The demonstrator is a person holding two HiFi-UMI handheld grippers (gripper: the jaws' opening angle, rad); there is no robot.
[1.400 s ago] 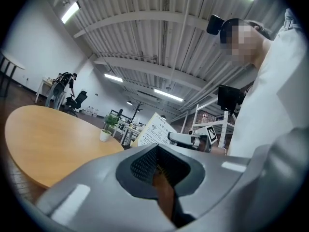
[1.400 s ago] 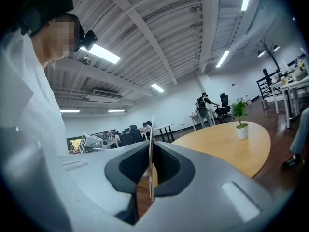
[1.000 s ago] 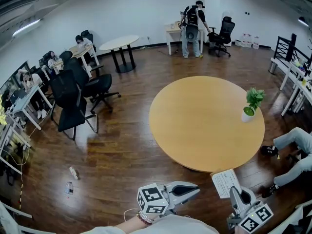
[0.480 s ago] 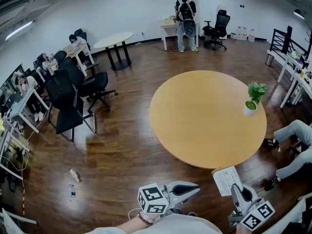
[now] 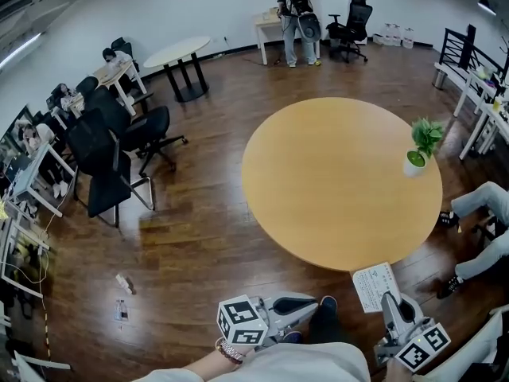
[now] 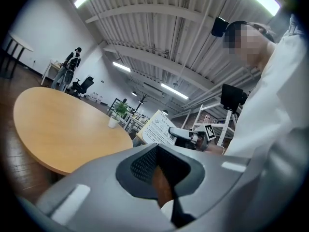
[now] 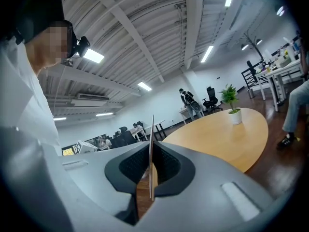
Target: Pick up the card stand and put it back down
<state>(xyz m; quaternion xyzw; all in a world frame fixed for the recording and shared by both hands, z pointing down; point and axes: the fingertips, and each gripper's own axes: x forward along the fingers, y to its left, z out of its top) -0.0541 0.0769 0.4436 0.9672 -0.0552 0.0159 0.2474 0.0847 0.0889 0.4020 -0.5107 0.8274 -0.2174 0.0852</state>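
The card stand (image 5: 375, 286) is a thin white printed card. It is held off the table, just past the near rim of the round wooden table (image 5: 342, 181), with my right gripper (image 5: 392, 307) shut on its lower edge. In the right gripper view the card stand (image 7: 151, 149) shows edge-on between the pads. The left gripper view shows the card stand (image 6: 157, 128) in the right gripper (image 6: 186, 133). My left gripper (image 5: 314, 303) hovers low at the bottom centre, pointing right, jaws together with nothing in them.
A small potted plant (image 5: 420, 146) stands at the table's right edge. A seated person's legs (image 5: 481, 237) are to the right. Black office chairs (image 5: 111, 153) and desks with seated people line the left. Another person (image 5: 293, 6) stands at the far wall.
The head view has shifted, so the table and room sit higher in the picture. Both grippers keep their places at the bottom; the card stays in the right gripper. A shoe now shows between them.
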